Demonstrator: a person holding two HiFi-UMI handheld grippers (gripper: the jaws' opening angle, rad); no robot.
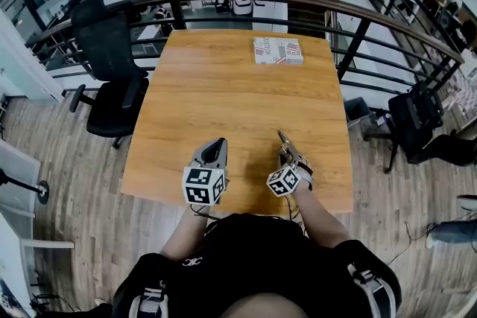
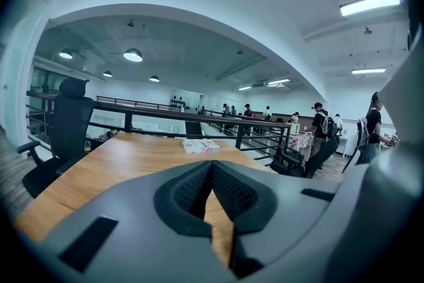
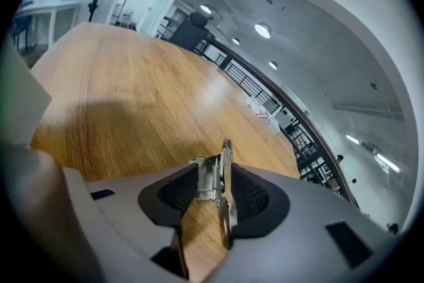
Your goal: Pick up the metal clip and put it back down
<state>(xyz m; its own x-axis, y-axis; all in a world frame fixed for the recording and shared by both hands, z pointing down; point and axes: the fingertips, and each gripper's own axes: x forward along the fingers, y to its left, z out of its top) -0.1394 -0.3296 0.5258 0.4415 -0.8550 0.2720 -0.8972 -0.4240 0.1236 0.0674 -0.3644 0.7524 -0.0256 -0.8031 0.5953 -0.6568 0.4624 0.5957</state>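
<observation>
Right gripper: I pinch the clip, near the table's front edge.
Left gripper: jaws pressed together, empty.
Ahead: free wood.

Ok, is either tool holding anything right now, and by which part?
The right tool holds the metal clip, gripped from both sides across its spring end, with the long arm sticking out ahead. The left tool is shut and empty.

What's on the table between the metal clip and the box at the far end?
Nothing: bare wooden table runs between the metal clip and the box, as the head view shows.
</observation>
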